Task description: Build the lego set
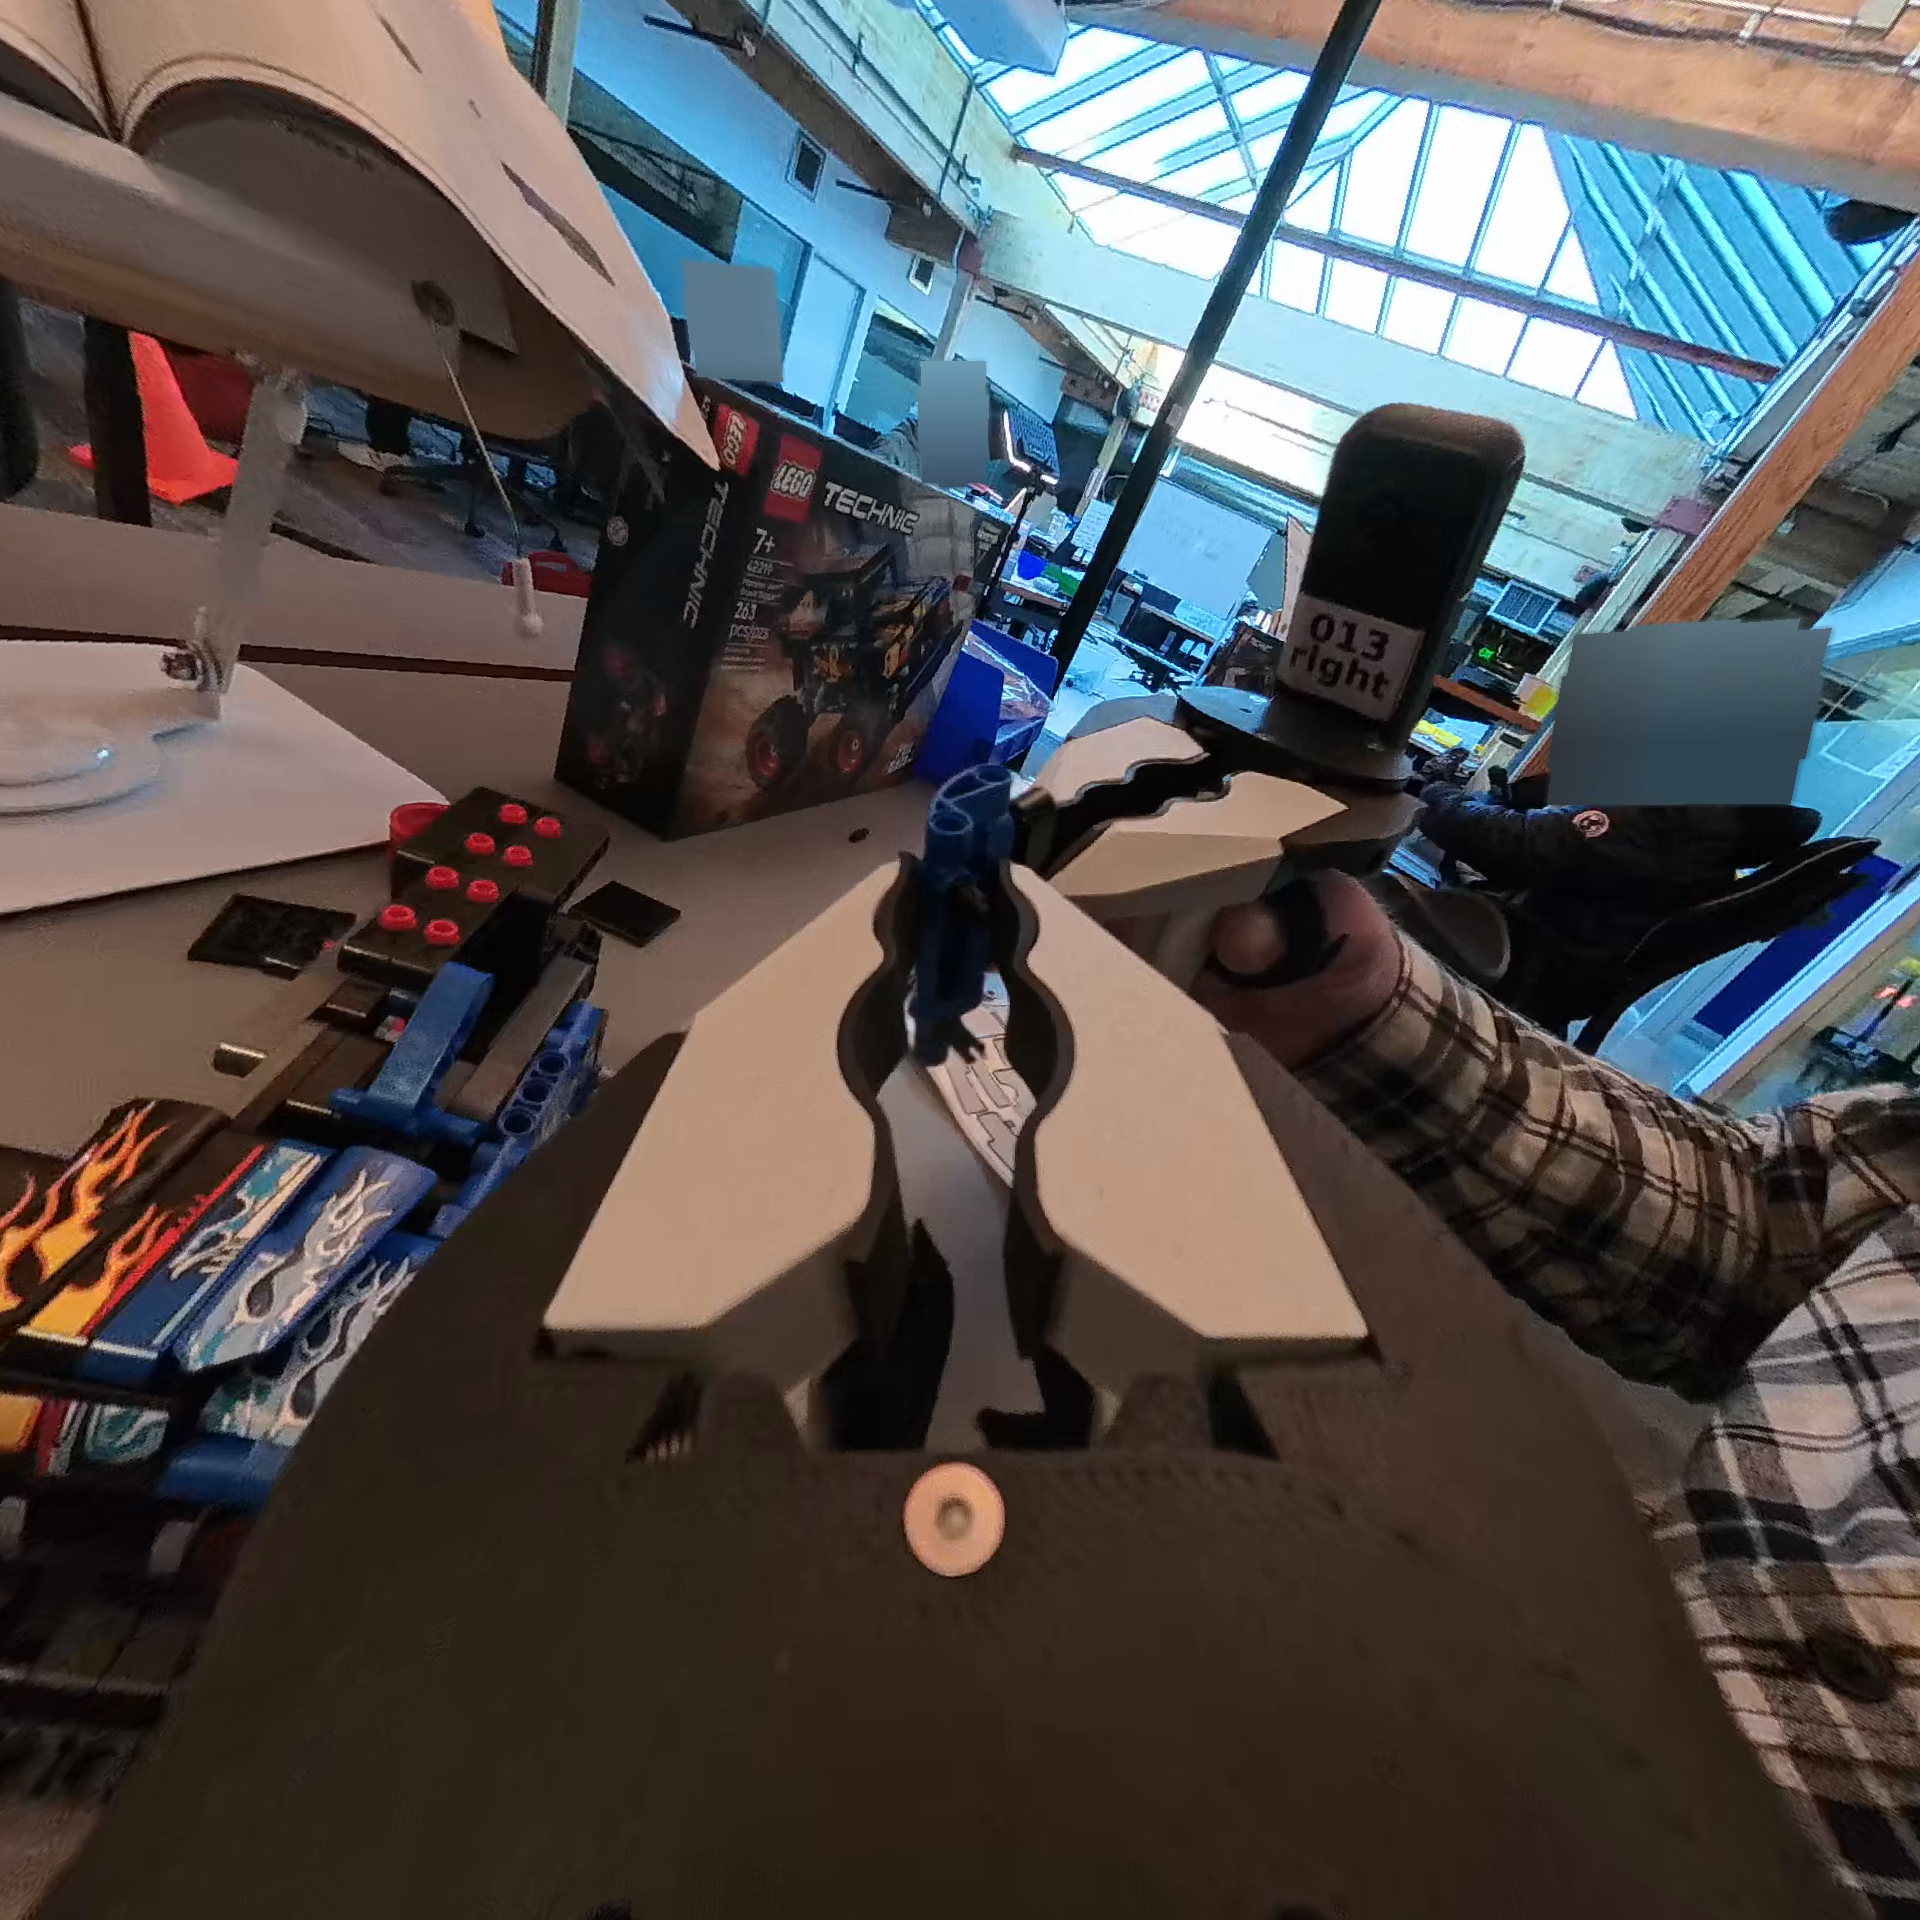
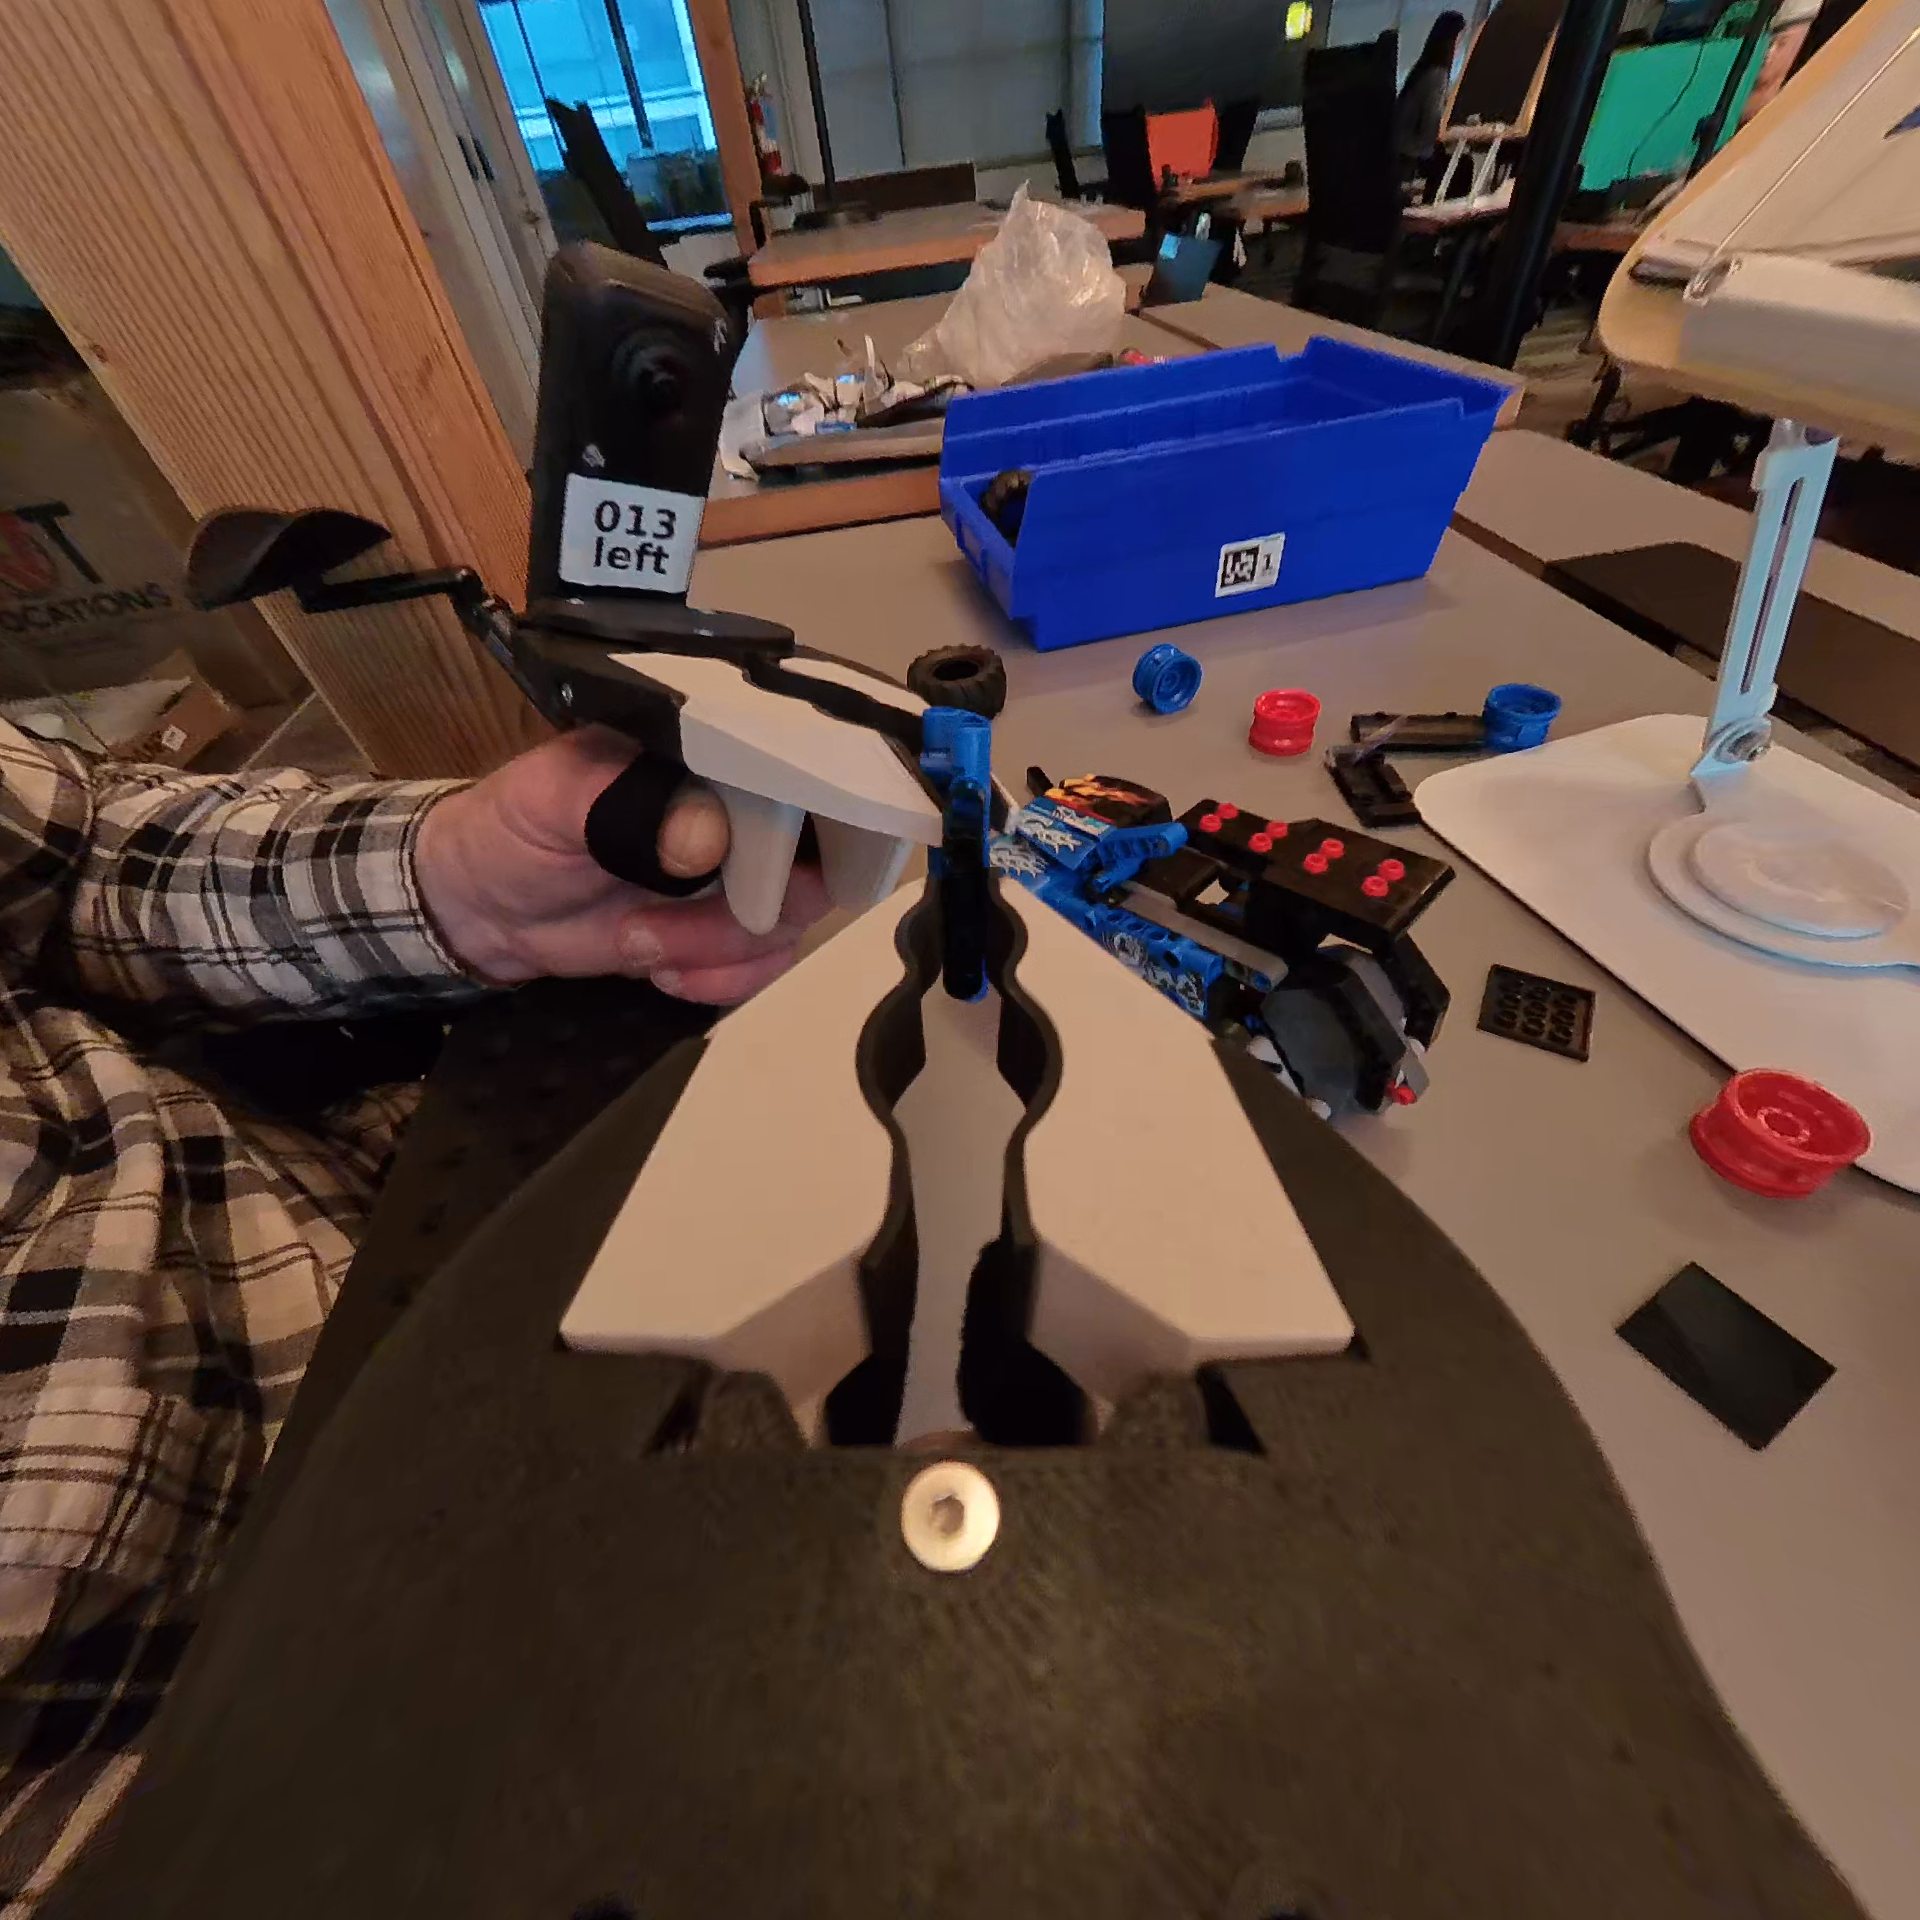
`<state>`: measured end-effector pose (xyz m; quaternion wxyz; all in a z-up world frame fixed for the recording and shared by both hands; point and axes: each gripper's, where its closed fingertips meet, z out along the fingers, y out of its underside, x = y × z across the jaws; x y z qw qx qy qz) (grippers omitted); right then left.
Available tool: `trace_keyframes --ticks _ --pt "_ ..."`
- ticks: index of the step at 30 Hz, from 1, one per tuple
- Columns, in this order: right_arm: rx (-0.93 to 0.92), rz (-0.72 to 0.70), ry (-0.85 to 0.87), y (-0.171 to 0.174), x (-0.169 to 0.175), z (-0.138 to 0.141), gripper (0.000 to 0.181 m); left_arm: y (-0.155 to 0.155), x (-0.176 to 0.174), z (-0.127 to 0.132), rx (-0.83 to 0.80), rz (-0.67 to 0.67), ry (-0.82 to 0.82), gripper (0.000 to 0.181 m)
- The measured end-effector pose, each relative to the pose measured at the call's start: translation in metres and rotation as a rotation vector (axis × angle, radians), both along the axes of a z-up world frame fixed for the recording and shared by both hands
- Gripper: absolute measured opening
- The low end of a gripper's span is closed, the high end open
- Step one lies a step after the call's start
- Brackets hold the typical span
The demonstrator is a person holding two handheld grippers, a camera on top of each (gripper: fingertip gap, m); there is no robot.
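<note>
A grey table (image 2: pixel 1558 1195) stands in an open workshop with skylights and timber posts. The set's box (image 1: pixel 748 644) and the blue bin (image 2: pixel 1205 488) carry printed labels, as do both grippers' cameras. Above the table's near part, the left gripper (image 1: pixel 956 904) and right gripper (image 2: pixel 961 914) each clamp the same blue piece (image 2: pixel 961 821). The half-built truck (image 2: pixel 1247 904) lies just beyond, with loose wheels (image 2: pixel 1777 1132) nearby.

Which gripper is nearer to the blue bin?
Right. The right gripper points toward the blue bin, which lies ahead of it across the table. The left gripper meets it from the side, gripping the same small blue piece.
</note>
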<state>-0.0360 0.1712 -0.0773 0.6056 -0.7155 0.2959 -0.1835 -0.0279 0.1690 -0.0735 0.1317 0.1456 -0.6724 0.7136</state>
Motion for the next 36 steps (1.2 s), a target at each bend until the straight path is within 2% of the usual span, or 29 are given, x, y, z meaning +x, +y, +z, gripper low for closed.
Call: trace_keyframes --ticks 6,9,17,19,22,27,36 --pt "0.004 -0.024 0.006 -0.010 0.001 -0.002 0.017 0.002 0.006 0.000 -0.023 0.022 0.061 0.013" --pt "-0.024 -0.010 0.025 -0.006 0.001 -0.009 0.006 0.000 0.007 0.000 -0.017 0.032 0.055 0.013" --pt "0.114 0.010 0.050 -0.008 -0.001 0.001 0.006 -0.004 -0.009 0.004 -0.062 -0.080 0.085 0.025" --pt "0.152 0.022 0.051 -0.007 -0.002 0.005 0.006 -0.006 -0.013 0.001 -0.046 -0.106 0.076 0.023" --pt "0.219 0.059 0.070 -0.006 -0.006 0.011 0.006 -0.006 -0.013 0.000 -0.031 -0.100 0.056 0.010" --pt "0.287 0.090 0.094 -0.005 -0.008 0.014 0.005 -0.005 -0.016 0.002 -0.024 -0.095 0.025 0.009" --pt "0.263 0.098 0.058 -0.004 -0.011 0.017 0.006 -0.004 -0.019 0.006 -0.047 -0.096 0.014 0.009"
